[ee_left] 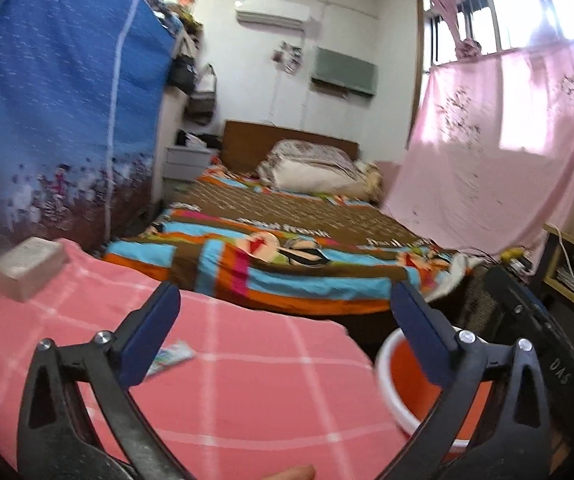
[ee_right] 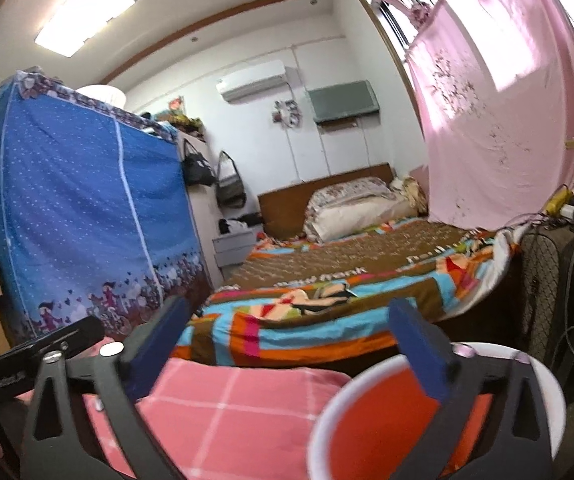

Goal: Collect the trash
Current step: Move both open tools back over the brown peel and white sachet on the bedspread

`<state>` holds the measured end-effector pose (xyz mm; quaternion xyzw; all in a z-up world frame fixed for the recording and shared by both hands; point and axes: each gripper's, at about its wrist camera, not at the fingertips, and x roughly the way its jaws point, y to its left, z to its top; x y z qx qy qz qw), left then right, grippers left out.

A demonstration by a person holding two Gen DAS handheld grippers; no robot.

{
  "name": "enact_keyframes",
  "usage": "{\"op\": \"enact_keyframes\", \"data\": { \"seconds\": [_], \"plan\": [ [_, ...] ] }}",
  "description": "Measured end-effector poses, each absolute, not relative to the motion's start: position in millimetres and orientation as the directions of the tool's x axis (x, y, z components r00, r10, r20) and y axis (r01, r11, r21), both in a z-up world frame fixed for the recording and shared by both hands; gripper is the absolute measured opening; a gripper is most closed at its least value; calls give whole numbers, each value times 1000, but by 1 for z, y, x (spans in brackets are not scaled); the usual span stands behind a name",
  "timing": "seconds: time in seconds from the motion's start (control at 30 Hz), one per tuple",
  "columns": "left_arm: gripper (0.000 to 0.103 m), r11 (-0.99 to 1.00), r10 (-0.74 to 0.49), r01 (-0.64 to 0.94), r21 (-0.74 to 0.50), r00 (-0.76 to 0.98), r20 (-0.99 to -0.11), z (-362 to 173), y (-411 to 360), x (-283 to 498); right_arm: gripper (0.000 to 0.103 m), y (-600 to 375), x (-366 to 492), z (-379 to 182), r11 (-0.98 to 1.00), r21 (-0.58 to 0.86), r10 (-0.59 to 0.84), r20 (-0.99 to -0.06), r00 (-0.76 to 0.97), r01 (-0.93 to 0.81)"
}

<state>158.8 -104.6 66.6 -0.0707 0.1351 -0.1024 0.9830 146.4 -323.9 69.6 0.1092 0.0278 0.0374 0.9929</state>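
The left gripper (ee_left: 287, 312) stands with its jaws spread wide and nothing between them; its blue pads (ee_left: 155, 332) hang above a pink checked cloth (ee_left: 247, 392) that covers a surface in the foreground. On that cloth, just past the left pad, lies a small flat wrapper (ee_left: 171, 356), blurred, with pale green and white print; it is touching the cloth and apart from the gripper. Farther left on the same cloth sits a pale rectangular box (ee_left: 31, 264), lid shut, so its contents cannot be told.

To the right of the cloth stands a round bin (ee_left: 407, 396) with a white rim and an orange-red inside. The part of its inside that shows looks bare, but the gripper's right finger covers much of it.

The right gripper (ee_right: 291, 340) is likewise released, jaws wide apart and gripping nothing. Its right pad (ee_right: 423, 356) sits in front of the bin (ee_right: 367, 432), whose white rim and orange-red inside fill the lower right of that view; no trash shows in the visible part. The pink checked cloth (ee_right: 215, 412) lies just left of the bin.

Beyond both stands a bed (ee_left: 287, 240) with a striped, brightly coloured cover, a blue fabric wardrobe (ee_right: 87, 208) to its left and a pink curtain (ee_right: 499, 120) to its right
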Motion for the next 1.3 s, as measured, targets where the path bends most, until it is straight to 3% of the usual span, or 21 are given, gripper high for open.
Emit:
{"op": "enact_keyframes", "data": {
  "seconds": [0.37, 0.6, 0.77, 1.13, 1.3],
  "plan": [
    [103, 992, -69, 45, -119, 977, -201, 62, -31, 150, 103, -255, 152, 74, 966, 171, 183, 72, 980, -193],
    [103, 997, 4, -20, -71, 975, -223, 51, 13, 161, 103, -209, 166, 66, 964, 97, 248, 25, 969, -249],
    [103, 996, 28, -49, -76, 966, -257, 44, 35, 170, 103, -182, 184, 53, 956, 64, 290, -86, 953, -286],
    [103, 992, 40, -91, -88, 885, -464, 22, 61, 202, 103, -141, 238, 19, 948, 27, 293, -457, 840, -317],
    [103, 988, 55, -124, -94, 844, -534, 12, 67, 210, 103, -107, 251, 3, 920, -35, 300, -578, 759, -391]
  ]
}}
